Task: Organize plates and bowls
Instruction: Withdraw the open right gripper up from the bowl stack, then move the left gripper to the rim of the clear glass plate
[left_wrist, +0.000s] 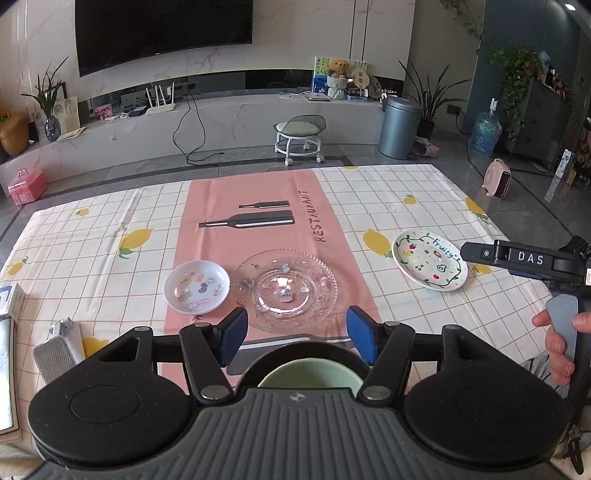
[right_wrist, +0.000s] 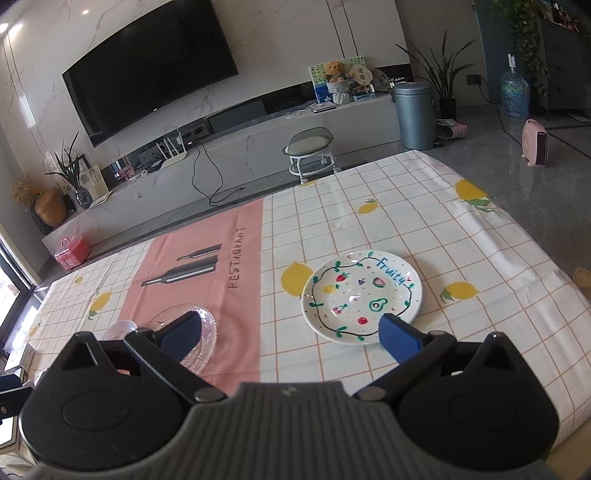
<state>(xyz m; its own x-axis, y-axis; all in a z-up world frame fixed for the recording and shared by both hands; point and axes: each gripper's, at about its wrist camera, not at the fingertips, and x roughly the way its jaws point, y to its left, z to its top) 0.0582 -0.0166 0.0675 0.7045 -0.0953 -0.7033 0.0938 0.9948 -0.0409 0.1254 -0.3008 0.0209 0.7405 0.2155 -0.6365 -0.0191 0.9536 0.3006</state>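
Note:
My left gripper (left_wrist: 297, 334) holds a small black bowl with a pale green inside (left_wrist: 310, 373); the bowl fills the gap and its wall meets both blue pads. Ahead on the pink runner lie a clear glass plate (left_wrist: 286, 290) and, to its left, a small white dish with stickers (left_wrist: 197, 286). A white plate painted with fruit and the word "Fruity" (right_wrist: 362, 297) lies on the checked cloth to the right. My right gripper (right_wrist: 290, 336) hovers open just before it, with its right finger (right_wrist: 399, 338) over the plate's near rim and nothing between the pads.
A checked lemon tablecloth (left_wrist: 110, 258) covers the table. A white box (left_wrist: 9, 306) and a silver-grey object (left_wrist: 51, 354) sit at its near left edge. A hand (left_wrist: 557, 343) holds the right gripper. Beyond the far edge stand a stool (left_wrist: 299, 138) and a bin (left_wrist: 399, 127).

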